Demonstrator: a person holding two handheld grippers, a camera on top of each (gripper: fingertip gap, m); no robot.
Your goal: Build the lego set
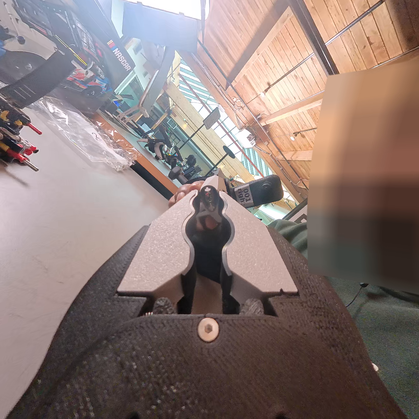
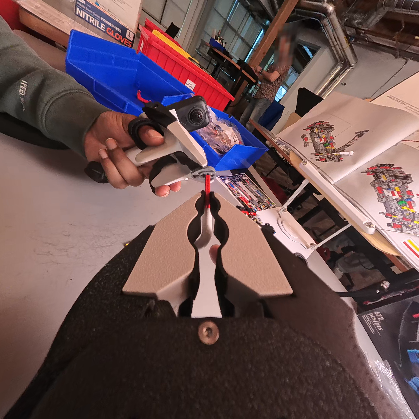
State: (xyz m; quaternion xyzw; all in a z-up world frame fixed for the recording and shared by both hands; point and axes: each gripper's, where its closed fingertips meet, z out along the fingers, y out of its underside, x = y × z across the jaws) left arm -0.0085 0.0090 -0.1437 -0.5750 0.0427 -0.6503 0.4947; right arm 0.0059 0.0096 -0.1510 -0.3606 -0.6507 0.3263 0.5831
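Observation:
In the right wrist view my right gripper (image 2: 206, 197) is shut on a thin red axle (image 2: 207, 189) that sticks out past its fingertips. The axle's far end meets a small grey round piece (image 2: 202, 172) with holes in it. My left gripper (image 2: 199, 169), held in a hand in a green sleeve, is shut on that grey piece above the grey table (image 2: 56, 215). In the left wrist view the grey piece (image 1: 209, 208) sits between the left gripper's (image 1: 209, 192) fingers. The right gripper's tip (image 1: 215, 181) stands just beyond it.
A blue bin (image 2: 113, 68) with bagged parts, a red bin (image 2: 181, 65) and a glove box (image 2: 104, 25) stand behind. Open instruction pages (image 2: 340, 140) lie at the right. A partly built black, red and yellow model (image 1: 13, 136) and a clear plastic bag (image 1: 86, 133) lie on the table. The tips of both grippers are at nearly the same place.

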